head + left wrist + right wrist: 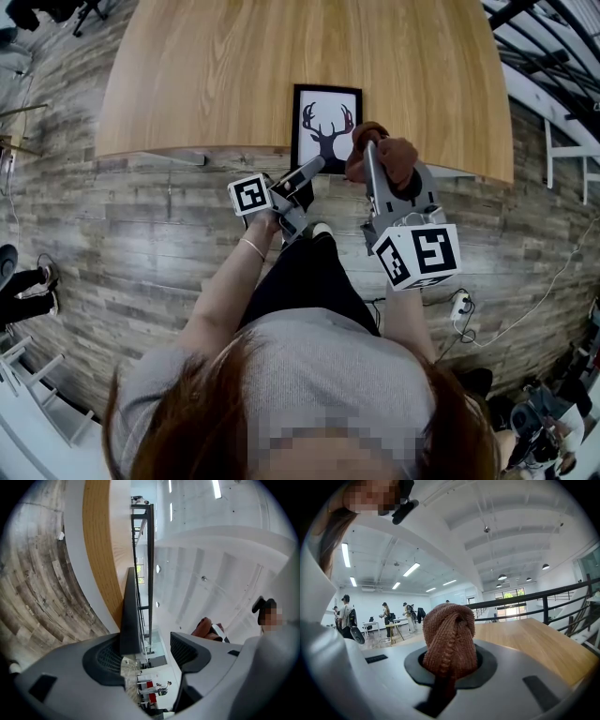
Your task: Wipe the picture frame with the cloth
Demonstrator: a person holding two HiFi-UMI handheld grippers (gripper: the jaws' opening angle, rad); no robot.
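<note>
A black picture frame (326, 127) with a deer-antler print is at the wooden table's (216, 75) near edge, its near end jutting past it. My left gripper (309, 173) is at the frame's near left corner. In the left gripper view the frame's dark edge (130, 616) runs between the jaws, close against one pad, and the left gripper (147, 653) is open. My right gripper (370, 150) is shut on a bunched brown cloth (380, 155) just right of the frame. The cloth (449, 639) bulges out of the right gripper (449, 663).
Grey plank floor (141, 244) lies below the table. A cable and power strip (459, 305) lie on the floor to the right. A black railing (543, 602) runs behind the table (534, 644), and several people (347, 613) stand far off.
</note>
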